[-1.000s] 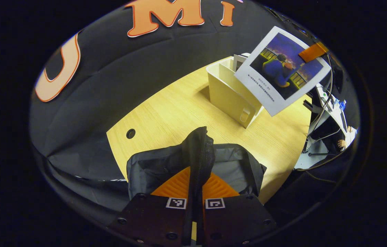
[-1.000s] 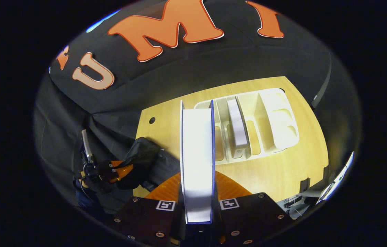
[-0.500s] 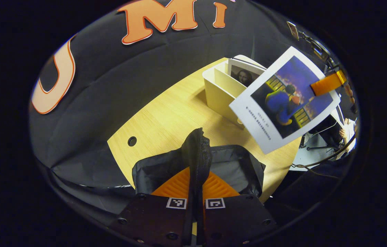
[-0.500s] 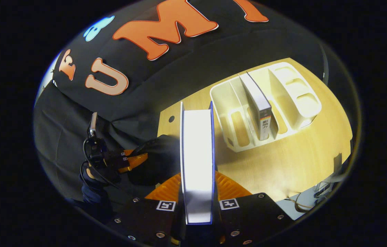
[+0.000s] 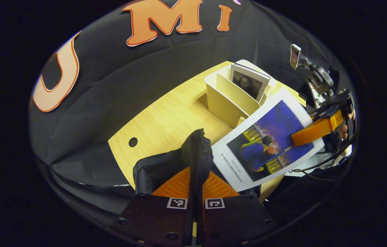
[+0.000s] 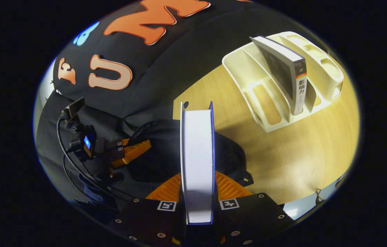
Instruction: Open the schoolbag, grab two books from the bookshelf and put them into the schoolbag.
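Black schoolbag (image 5: 166, 164) open on table, blue-covered book (image 5: 269, 140) tilted above it, second book (image 6: 287, 77) upright in bookshelf (image 6: 265, 85)

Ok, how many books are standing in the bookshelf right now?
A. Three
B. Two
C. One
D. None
C: one book stands in the bookshelf; the other book is clamped in the right tongs above the schoolbag.

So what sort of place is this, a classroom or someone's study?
Probably neither: it looks like a staged recording booth. Black cloth wall hangs behind a wooden table holding just a schoolbag and white bookshelf.
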A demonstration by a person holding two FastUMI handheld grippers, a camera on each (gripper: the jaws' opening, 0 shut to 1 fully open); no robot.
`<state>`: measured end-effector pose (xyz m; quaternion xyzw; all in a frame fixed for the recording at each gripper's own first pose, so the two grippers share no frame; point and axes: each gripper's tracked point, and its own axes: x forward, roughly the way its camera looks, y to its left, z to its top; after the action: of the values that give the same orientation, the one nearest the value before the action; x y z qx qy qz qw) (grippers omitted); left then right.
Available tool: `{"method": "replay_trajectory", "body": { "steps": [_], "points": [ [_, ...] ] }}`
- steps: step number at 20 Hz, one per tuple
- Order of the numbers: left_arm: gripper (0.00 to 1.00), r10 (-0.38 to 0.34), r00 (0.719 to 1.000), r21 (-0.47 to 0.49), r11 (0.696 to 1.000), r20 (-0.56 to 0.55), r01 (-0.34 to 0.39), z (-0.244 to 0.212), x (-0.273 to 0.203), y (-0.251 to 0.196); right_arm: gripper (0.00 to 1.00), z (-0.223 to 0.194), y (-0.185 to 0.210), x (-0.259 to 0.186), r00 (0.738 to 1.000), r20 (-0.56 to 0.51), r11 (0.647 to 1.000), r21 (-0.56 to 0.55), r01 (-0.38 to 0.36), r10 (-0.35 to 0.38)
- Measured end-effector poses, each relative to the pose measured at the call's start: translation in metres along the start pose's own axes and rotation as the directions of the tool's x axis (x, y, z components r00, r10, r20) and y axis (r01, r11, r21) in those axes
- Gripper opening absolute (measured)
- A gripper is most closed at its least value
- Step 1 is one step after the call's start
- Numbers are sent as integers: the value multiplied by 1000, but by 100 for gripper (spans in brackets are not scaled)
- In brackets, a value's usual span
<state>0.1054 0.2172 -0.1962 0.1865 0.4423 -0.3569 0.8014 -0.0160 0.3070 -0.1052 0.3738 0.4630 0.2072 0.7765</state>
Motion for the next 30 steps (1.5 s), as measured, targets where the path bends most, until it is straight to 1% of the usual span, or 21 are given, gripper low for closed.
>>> {"method": "replay_trajectory", "body": {
  "steps": [4,8,10,13,17,20,22,23,24,25,26,27,28,29,30],
  "points": [
    [5,-1,1000,-30,1000,11,1,4,1,-7,30,-12,1,41,999,-20,997,67,-46,48],
    [5,-11,999,-63,998,32,13,6,0,-16,30,-15,12,74,994,-11,986,130,-108,110],
    [5,-17,999,-75,997,40,20,8,0,-22,30,-20,12,80,994,0,984,139,-113,114],
    [5,-14,999,-96,995,53,19,9,-2,-26,30,-21,15,107,993,16,983,142,-115,114],
    [5,-36,997,-113,993,73,44,11,0,-35,30,-35,22,133,993,6,980,157,-120,120],
    [5,-50,995,-135,989,91,62,16,0,-43,30,-45,22,152,994,20,977,184,-110,108],
    [5,-53,994,-149,987,95,67,17,2,-44,30,-51,23,156,993,-9,975,190,-112,115],
    [5,-48,994,-155,986,96,62,17,3,-42,32,-49,23,155,994,-11,974,198,-108,112],
    [5,-41,995,-162,985,96,56,15,2,-37,34,-54,24,153,993,-45,975,197,-101,112],
    [5,-37,995,-172,984,94,53,14,2,-34,38,-58,21,148,994,-77,982,175,-68,83],
    [5,-35,995,-178,983,95,51,13,2,-32,59,-67,9,145,990,-137,994,113,4,12],
    [5,-31,995,-178,983,92,47,11,2,-32,31,-74,-1,141,985,-166,998,47,53,-44],
    [5,-28,995,-177,983,93,44,11,3,-31,56,-78,-11,136,977,-193,996,-11,89,-90],
    [5,-30,995,-177,983,91,46,12,5,-32,56,-81,-9,133,971,-210,993,-47,105,-113],
    [5,-28,996,-175,984,90,43,11,4,-33,58,-86,-12,127,962,-245,992,-66,107,-120]
  ]
}}
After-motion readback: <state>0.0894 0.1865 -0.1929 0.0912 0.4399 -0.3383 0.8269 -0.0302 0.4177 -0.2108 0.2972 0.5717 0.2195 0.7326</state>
